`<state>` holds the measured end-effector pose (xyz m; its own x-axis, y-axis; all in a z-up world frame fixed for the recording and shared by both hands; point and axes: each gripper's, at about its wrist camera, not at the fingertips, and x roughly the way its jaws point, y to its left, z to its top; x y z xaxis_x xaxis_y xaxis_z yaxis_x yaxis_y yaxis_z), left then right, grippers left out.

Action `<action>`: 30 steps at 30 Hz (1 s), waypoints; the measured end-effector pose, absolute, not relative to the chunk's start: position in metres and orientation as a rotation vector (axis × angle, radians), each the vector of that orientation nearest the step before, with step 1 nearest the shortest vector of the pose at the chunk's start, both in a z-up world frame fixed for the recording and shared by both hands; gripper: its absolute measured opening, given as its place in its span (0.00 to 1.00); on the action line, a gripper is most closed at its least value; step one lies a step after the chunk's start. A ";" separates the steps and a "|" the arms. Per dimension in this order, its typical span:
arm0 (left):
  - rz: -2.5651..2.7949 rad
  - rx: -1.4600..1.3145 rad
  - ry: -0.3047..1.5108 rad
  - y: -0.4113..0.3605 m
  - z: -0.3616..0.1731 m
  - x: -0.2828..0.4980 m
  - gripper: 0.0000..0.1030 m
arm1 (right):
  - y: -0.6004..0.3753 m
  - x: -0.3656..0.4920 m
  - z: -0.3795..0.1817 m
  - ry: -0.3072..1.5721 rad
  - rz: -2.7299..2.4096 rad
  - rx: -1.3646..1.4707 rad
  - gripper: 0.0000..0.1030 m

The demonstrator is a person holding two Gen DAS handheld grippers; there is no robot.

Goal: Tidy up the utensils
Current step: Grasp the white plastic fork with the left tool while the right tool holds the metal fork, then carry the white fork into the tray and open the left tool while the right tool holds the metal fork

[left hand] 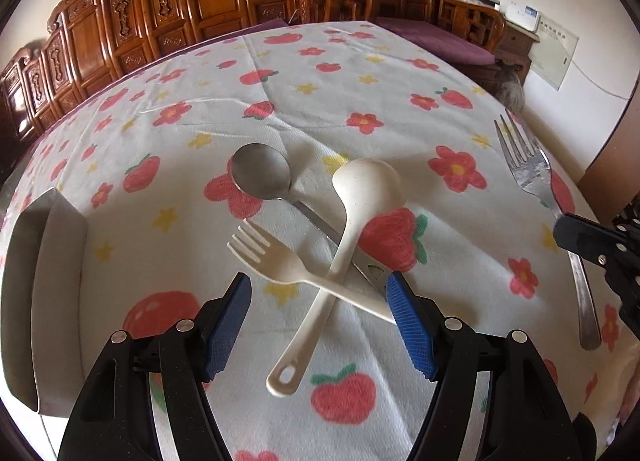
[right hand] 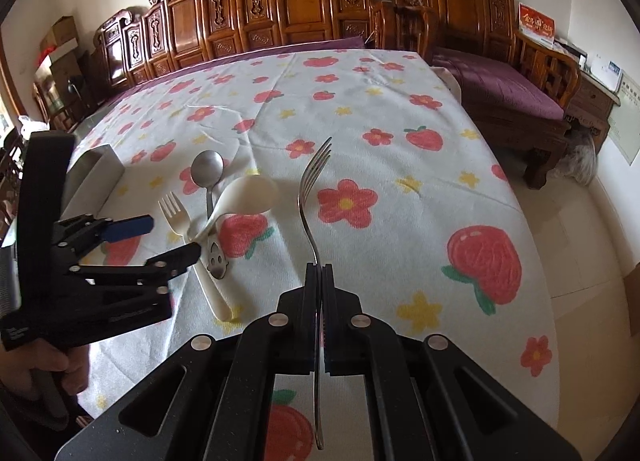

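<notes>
My left gripper point(left hand: 318, 289) is open, its blue pads either side of a crossed pile: a white plastic spoon point(left hand: 352, 221) lying over a white plastic fork point(left hand: 280, 261) and a metal spoon point(left hand: 260, 171). It also shows in the right wrist view point(right hand: 172, 237). My right gripper point(right hand: 321, 273) is shut on a metal fork point(right hand: 310, 189), held edge-on with tines pointing away, above the cloth. That fork shows at the right of the left wrist view point(left hand: 528, 169).
A metal rectangular container point(left hand: 44, 293) stands at the left on the flowered tablecloth point(left hand: 360, 73); it also shows in the right wrist view point(right hand: 94, 177). Carved wooden chairs point(right hand: 280, 9) line the table's far side. A purple-cushioned bench point(right hand: 504, 81) stands at the right.
</notes>
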<state>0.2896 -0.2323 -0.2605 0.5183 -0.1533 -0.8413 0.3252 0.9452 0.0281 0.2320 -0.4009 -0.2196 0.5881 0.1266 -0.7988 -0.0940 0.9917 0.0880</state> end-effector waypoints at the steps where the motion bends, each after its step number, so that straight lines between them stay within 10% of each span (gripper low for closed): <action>1: -0.283 0.206 0.994 -0.236 -0.263 0.292 0.65 | -0.401 0.232 -0.219 0.934 0.131 0.042 0.03; 7: -0.267 0.229 1.031 -0.236 -0.270 0.294 0.65 | -0.400 0.230 -0.216 0.928 0.148 0.059 0.03; 20: -0.320 0.085 1.091 -0.193 -0.266 0.298 0.09 | -0.391 0.229 -0.213 0.927 0.172 0.061 0.03; 30: -0.330 0.119 1.038 -0.190 -0.247 0.293 0.05 | -0.389 0.228 -0.212 0.926 0.178 0.057 0.03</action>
<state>0.2926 -0.1896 -0.2468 0.4636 -0.2116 -0.8604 0.3233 0.9445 -0.0581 0.2280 -0.3885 -0.2115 0.5873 0.1768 -0.7898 -0.1280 0.9839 0.1251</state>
